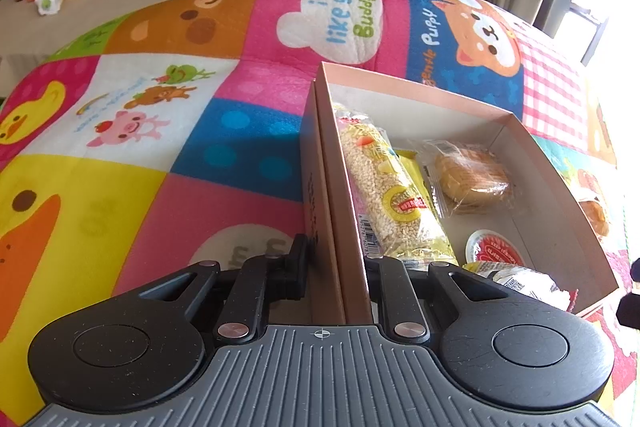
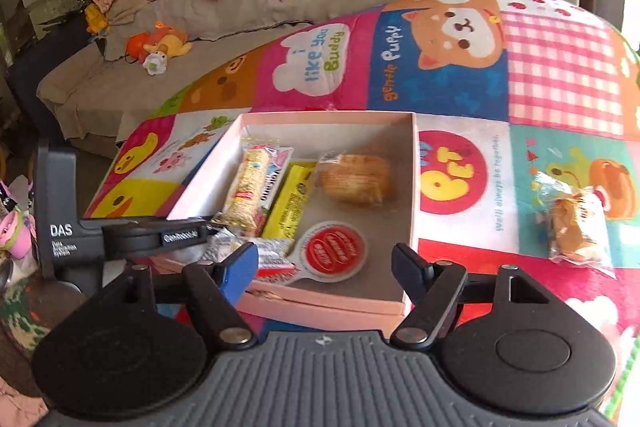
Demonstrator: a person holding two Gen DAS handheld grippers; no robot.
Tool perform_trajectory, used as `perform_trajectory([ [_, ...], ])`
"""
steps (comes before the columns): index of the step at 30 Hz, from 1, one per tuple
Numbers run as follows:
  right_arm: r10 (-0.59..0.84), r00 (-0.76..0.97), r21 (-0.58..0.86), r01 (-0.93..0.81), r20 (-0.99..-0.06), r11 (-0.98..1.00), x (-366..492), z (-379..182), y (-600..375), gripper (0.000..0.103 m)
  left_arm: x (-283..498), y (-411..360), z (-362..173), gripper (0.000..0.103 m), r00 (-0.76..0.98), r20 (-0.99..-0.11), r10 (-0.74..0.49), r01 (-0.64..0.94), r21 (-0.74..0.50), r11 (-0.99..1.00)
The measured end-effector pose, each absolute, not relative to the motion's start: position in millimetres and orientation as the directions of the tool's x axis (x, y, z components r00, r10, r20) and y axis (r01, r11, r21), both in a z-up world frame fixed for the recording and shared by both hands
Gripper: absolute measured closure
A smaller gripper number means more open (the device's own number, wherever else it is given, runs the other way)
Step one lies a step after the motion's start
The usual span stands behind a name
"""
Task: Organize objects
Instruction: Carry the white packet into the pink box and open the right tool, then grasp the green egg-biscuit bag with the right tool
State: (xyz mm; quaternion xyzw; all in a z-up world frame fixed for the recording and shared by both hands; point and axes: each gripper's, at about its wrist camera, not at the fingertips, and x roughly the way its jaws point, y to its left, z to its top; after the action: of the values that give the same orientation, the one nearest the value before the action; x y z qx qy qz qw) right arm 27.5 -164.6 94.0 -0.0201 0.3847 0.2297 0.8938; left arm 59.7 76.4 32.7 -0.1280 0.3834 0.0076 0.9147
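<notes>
One wrapped bun lies outside the box on the mat, right of the right gripper, whose jaws gape empty, while the left gripper clamps the box wall.

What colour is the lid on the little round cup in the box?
Red with a white rim, on the round cup; clearest in the right wrist view.

An open pink box holds a rice bar, a yellow packet, a wrapped bun and a red-lidded cup; another wrapped pastry, perhaps bread, lies on the blanket near its right edge.
</notes>
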Motion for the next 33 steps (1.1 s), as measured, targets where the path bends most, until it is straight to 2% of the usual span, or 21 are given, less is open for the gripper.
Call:
perform_trajectory([
  [6,0.285,0.62,0.035,-0.382,-0.731,0.923,-1,78,-200,0.016,60,76,32,0.084,0.705,-0.704,-0.083,-0.115,-0.229,0.967],
  [11,0.249,0.571,0.031,-0.364,-0.782,0.931,-16,50,-216,0.016,61,77,31,0.084,0.703,-0.707,-0.082,-0.118,-0.23,0.966],
  [16,0.306,0.519,0.115,-0.367,-0.798,0.923,-24,35,-220,0.016,60,76,31,0.085,0.702,-0.708,-0.076,-0.121,-0.224,0.967],
  [23,0.427,0.438,0.179,-0.502,-0.791,0.846,-41,31,-191,0.016,60,77,31,0.084,0.702,-0.707,-0.078,-0.119,-0.225,0.967],
  [25,0.442,0.441,0.173,-0.527,-0.782,0.832,-45,34,-186,0.016,60,77,31,0.084,0.703,-0.707,-0.077,-0.12,-0.225,0.967],
  [28,0.408,0.507,0.091,-0.538,-0.76,0.838,-49,47,-184,0.016,60,77,31,0.084,0.703,-0.707,-0.077,-0.12,-0.225,0.967],
  [29,0.385,0.537,0.053,-0.532,-0.75,0.845,-49,52,-185,0.015,60,77,31,0.084,0.703,-0.707,-0.078,-0.12,-0.226,0.967],
  [32,0.355,0.575,0.022,-0.505,-0.737,0.863,-42,58,-190,0.0,60,77,31,0.084,0.703,-0.707,-0.078,-0.12,-0.226,0.967],
  [33,0.355,0.575,0.032,-0.495,-0.737,0.868,-39,57,-192,0.0,60,77,31,0.084,0.703,-0.707,-0.078,-0.12,-0.226,0.967],
])
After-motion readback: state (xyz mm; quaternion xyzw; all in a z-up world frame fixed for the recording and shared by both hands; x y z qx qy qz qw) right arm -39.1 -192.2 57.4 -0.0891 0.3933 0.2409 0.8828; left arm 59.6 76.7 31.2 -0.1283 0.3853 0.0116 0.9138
